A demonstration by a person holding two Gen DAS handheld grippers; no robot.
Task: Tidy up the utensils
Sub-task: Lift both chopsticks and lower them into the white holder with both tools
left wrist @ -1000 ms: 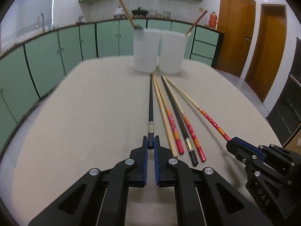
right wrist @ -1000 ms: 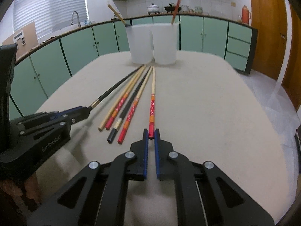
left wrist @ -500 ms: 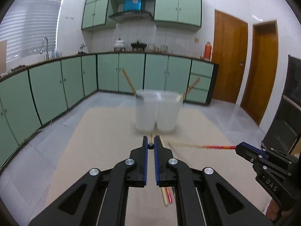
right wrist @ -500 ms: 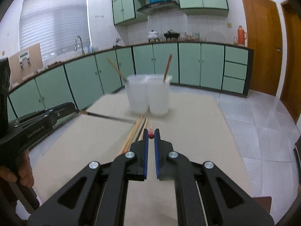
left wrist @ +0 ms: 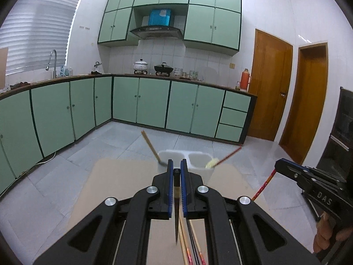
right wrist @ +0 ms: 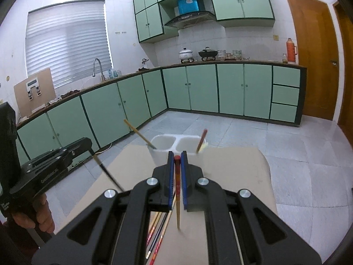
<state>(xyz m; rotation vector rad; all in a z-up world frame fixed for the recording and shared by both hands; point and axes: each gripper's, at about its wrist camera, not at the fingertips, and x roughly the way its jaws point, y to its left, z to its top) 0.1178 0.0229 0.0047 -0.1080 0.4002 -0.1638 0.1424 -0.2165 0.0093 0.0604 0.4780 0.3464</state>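
My left gripper is shut on a black chopstick that hangs tip down above the table. My right gripper is shut on a red-ended wooden chopstick, also hanging tip down. Two white cups stand side by side at the table's far end: the left cup holds one wooden chopstick, the right cup holds a red chopstick. Several loose chopsticks lie on the table below the grippers.
The beige table ends just past the cups, with tiled floor beyond. Green cabinets line the far walls. The right gripper shows at the right of the left wrist view, the left gripper at the left of the right wrist view.
Both grippers have lifted their chopsticks off the table and tilted upward, so each chopstick now hangs tip down. The cups appear lower and nearer the gripper tips.
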